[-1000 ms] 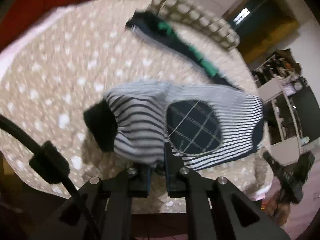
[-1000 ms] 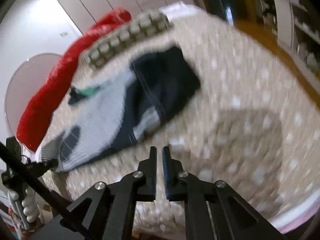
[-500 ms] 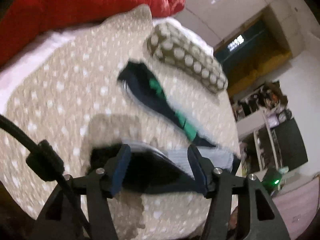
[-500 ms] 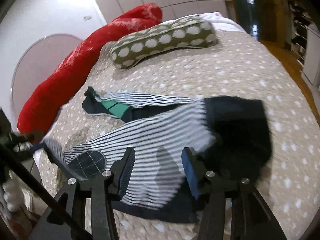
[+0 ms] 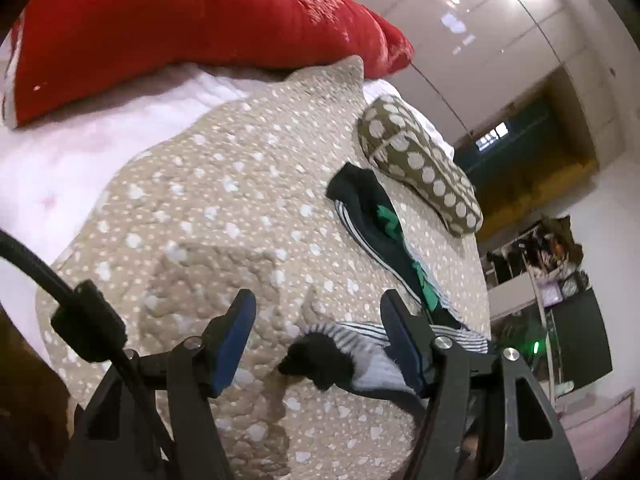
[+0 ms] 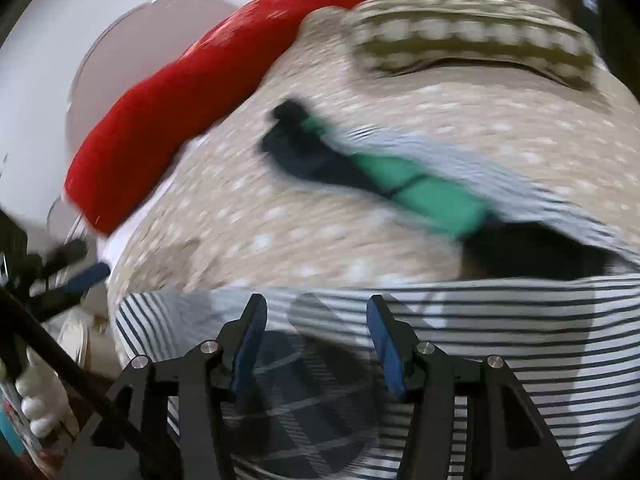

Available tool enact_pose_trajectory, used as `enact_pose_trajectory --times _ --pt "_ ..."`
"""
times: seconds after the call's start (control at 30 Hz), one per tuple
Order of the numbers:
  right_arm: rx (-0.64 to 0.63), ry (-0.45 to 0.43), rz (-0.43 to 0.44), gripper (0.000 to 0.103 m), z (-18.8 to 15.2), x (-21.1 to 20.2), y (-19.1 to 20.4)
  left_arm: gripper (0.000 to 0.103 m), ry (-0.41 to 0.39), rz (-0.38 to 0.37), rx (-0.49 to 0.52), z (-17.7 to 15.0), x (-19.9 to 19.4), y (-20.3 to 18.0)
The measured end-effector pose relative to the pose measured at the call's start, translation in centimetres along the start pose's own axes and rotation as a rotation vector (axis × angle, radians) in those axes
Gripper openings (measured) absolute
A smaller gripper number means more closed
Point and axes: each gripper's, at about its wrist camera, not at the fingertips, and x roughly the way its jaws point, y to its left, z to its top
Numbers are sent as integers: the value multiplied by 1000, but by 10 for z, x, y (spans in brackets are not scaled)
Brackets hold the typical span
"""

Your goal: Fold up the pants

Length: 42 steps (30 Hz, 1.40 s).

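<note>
The striped pants (image 6: pixel 500 340) lie on the beige dotted bedspread (image 6: pixel 312 216); they are white with dark stripes, a dark plaid oval knee patch (image 6: pixel 304 400) and a green and dark inner band (image 6: pixel 432 196). My right gripper (image 6: pixel 316 338) is open, low over the near leg by the patch. My left gripper (image 5: pixel 316 336) is open above the bedspread (image 5: pixel 208 216), with the dark cuff (image 5: pixel 320 364) of the near leg between its fingers, not gripped. The far leg (image 5: pixel 380 232) stretches toward the pillow.
A red bolster (image 5: pixel 180 28) lies along the bed's far edge. A brown pillow with white dots (image 5: pixel 420 168) lies beyond the pants, also in the right wrist view (image 6: pixel 472 36). Shelves and furniture (image 5: pixel 552 280) stand past the bed on the right.
Both grippers were shut a second ago and have opened. The left gripper has let go of the cuff and tilted up. The right gripper has dropped close over the patched leg.
</note>
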Motion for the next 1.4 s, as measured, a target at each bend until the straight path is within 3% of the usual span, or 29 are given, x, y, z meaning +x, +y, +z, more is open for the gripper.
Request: enact_pose_trajectory --times 0.13,0.2,0.23,0.37,0.43,0.63,0.73,0.77,0.8,0.87,1.0,1.13,1.27,1.37,1.4 --pt "-140 127 188 56 -27 16 53 67 -10 6 0 12 3 -4" --pt "-196 143 201 56 -29 10 59 68 -1 3 7 17 10 -10" --pt "-225 117 159 56 -26 2 58 68 8 -7 10 20 15 -14" --pt "-257 -47 -185 56 18 -21 32 70 13 -48 14 15 24 -20" --pt "-250 -80 -273 57 48 -15 15 70 26 -73 -13 9 31 -16" --pt "-222 -17 -282 57 117 46 -9 70 83 -100 -79 -6 49 9" --pt "-220 -18 -287 57 134 70 -10 70 83 -82 -88 -7 48 23" --pt "-207 0 -274 42 137 75 -12 70 82 -78 -93 -7 47 27" --pt "-194 24 -256 4 138 78 -11 70 79 -74 -97 -6 45 31" --pt "-169 27 -247 3 138 77 -9 70 69 -64 -113 -6 42 41" --pt "-117 -39 -143 3 121 46 8 70 48 -58 -144 -6 35 54" --pt "-179 -3 -82 5 79 41 43 70 20 -42 -151 -8 22 58" --pt "-213 123 -30 16 16 53 61 70 2 -31 -144 -10 12 55" --pt "-201 83 11 25 -5 26 55 70 -1 -19 -113 -10 9 45" --pt "-168 87 42 33 -7 15 49 71 1 -15 -102 -9 9 42"
